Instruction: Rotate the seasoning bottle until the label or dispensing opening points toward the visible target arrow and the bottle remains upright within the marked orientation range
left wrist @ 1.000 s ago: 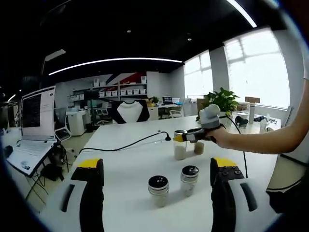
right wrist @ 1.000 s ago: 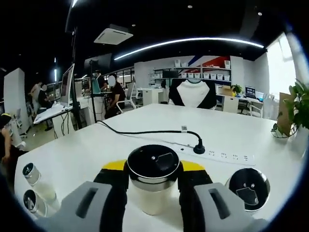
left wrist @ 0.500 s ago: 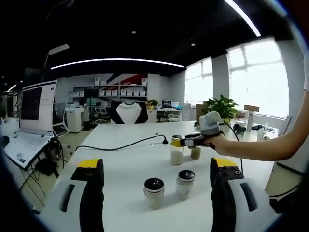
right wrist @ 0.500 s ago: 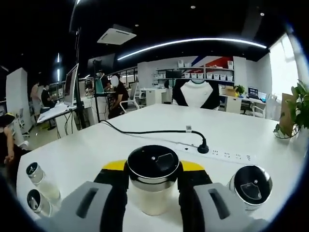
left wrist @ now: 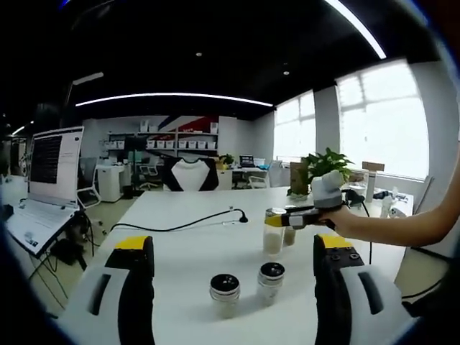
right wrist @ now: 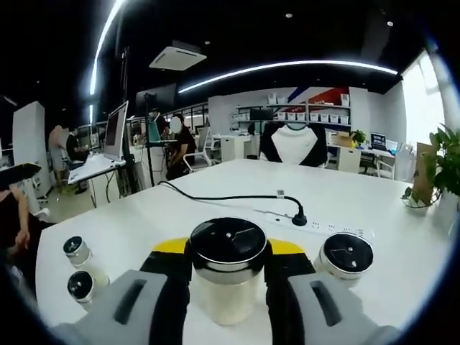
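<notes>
Right gripper view: right gripper clamps upright seasoning bottle (black lid); left gripper open, empty.

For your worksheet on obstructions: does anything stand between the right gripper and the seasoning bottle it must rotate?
Nothing visible does. The right gripper is already shut on the bottle, its jaws against both sides. A second bottle stands apart, to one side on the table.
</notes>
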Demonstrator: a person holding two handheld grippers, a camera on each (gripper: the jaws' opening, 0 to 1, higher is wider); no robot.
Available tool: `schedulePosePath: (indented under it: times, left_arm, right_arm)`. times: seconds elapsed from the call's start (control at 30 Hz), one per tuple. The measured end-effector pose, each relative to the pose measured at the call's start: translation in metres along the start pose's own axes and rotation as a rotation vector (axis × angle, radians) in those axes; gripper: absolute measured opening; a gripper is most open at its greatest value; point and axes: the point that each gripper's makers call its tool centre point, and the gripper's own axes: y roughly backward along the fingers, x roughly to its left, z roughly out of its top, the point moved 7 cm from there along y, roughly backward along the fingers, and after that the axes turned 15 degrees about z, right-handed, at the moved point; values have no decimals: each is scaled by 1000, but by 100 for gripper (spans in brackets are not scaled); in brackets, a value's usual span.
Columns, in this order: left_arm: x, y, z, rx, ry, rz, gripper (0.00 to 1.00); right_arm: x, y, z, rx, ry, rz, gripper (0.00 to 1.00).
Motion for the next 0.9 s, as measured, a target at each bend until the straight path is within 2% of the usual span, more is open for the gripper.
schedulePosePath:
  times: [0.13,0.23,0.33,0.53,0.9]
  left_arm:
    - [-7,4,-2,11,-20,-19,98]
    - [-16,7,0,13,8,-75,99]
    - [-22,9,2,9,-5,-82,99]
    - [-34,13,5,3,-24,-122,99]
    - [-43,22,-2,23,-32,-145,99]
  right_arm:
    - [4,14,8,-32,-11,5,37]
    - [5,25,11,-47,-9,6,37]
    - [11,34,13,-75,-25,26,37]
    - [31,61,-1,-54,-11,57,37]
    - [46,94,-25,-7,-17,64,37]
